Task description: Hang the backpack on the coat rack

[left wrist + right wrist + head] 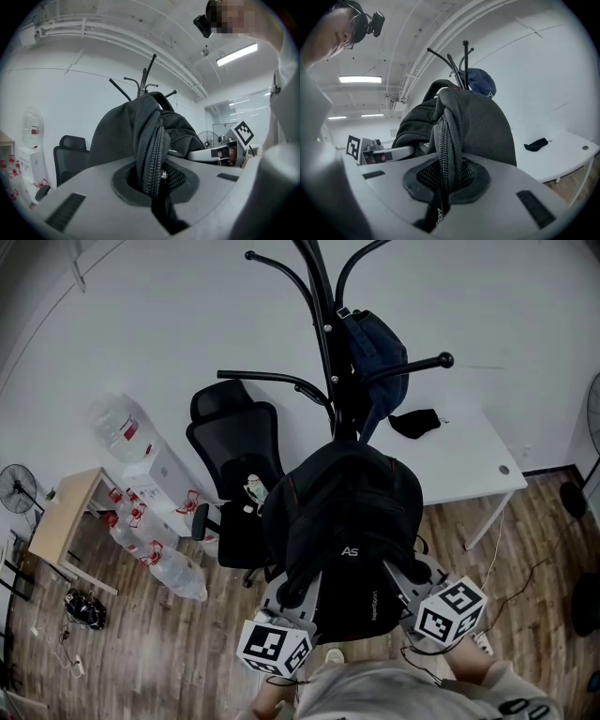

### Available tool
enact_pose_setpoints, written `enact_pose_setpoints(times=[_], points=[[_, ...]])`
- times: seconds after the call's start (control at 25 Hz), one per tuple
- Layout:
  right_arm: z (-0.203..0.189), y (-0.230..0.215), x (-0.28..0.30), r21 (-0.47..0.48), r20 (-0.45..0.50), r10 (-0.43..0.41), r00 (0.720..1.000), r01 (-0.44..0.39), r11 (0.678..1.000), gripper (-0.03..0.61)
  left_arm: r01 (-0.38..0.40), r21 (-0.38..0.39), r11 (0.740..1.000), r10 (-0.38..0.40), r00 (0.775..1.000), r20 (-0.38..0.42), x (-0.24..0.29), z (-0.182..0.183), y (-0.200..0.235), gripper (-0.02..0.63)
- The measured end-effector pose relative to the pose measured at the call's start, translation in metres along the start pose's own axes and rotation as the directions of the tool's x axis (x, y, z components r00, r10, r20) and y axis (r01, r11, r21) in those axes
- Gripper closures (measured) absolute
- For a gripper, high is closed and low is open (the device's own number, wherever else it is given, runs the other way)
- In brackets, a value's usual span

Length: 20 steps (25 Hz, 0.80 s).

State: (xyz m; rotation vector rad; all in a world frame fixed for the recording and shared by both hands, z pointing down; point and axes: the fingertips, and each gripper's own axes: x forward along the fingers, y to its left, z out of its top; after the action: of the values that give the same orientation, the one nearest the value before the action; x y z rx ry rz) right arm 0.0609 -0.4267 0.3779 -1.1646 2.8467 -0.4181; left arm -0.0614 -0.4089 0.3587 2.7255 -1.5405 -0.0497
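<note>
**Backpack carried at the rack, not yet hung**

A white table [464,460] fills the upper right of the head view. The black coat rack [325,329] rises before it at top centre, with an office chair [234,451] to its left. The black backpack [342,512] sits at lower centre, held clear of the floor just below the rack's arms. None of its straps is over a hook. A blue bag [375,362] already hangs on the rack's right side.

The left gripper [152,183] has its jaws clamped tight on a zippered fold of the backpack. The right gripper [445,180] pinches a similar fold on the other side. Lifting looks done. What seems left is raising the top loop over a free hook and letting go.
</note>
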Motion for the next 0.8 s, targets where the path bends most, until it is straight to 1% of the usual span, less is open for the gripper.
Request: enact_pose_setpoints(times=[0.24, 0.8], points=[[0.006, -0.004, 0.019, -0.005, 0.012, -0.039, 0.999, 0.039, 0.999, 0.549, 0.035, 0.003, 0.999, -0.035, 0.999, 0.0, 0.013, 0.006, 0.02, 0.584], [-0.004, -0.036, 0.057, 0.032, -0.011, -0.138, 0.99, 0.138, 0.99, 0.549, 0.13, -0.038, 0.991, -0.132, 0.991, -0.036, 0.059, -0.017, 0.057, 0.584]])
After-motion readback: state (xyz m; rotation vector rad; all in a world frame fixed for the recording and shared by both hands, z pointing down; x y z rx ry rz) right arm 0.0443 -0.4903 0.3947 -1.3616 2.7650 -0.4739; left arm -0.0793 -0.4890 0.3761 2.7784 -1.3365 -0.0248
